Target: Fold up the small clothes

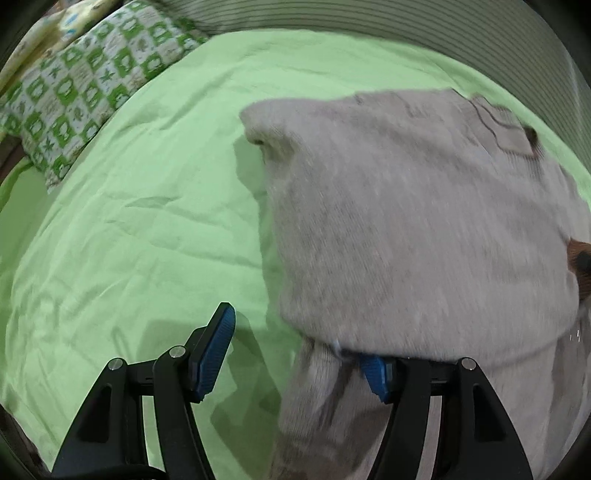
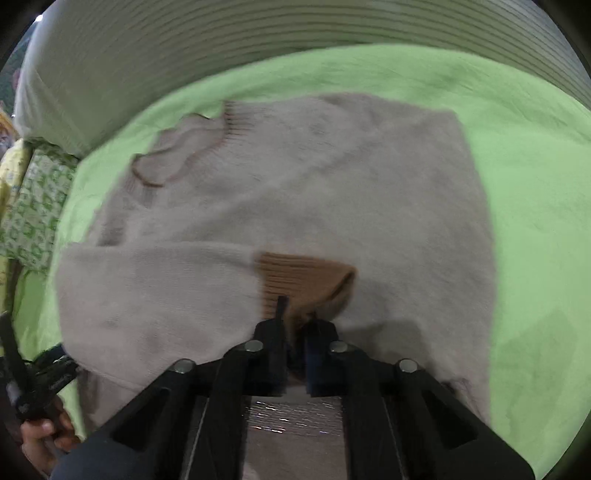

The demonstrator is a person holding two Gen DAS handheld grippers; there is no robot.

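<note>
Green bedsheet (image 2: 535, 184) covers the whole work surface, with a ribbed grey headboard (image 2: 258, 33) behind it and a green-checked pillow (image 1: 85, 92) off in one corner. Starting at the fingers: the right gripper (image 2: 295, 321) has its jaws pinched together on the brown ribbed cuff (image 2: 299, 277) of the sleeve (image 2: 155, 288), which lies folded across the body of the grey sweater (image 2: 332, 177). The left gripper (image 1: 295, 354) stands wide apart and holds nothing that I can make out — one blue pad (image 1: 218, 350) hovers over bare sheet, while the other is partly buried under the lower edge of the knit. The sweater itself lies flat on the sheet, collar (image 2: 236, 122) toward the headboard and hem toward the person, so its long axis runs away from both hands. In the right wrist view the left gripper and the hand (image 2: 40, 435) holding it sit at the sweater's near left corner. The relation that matters next, as I judge it: the cuff is already at the garment's middle in the right fingers, and the left hand is the nearer one to the unfolded left edge and hem — so it is the left that is best placed to take that edge and carry it toward the collar or across. Blur softens the fabric edges, so the exact overlap at the left pad is uncertain.
</note>
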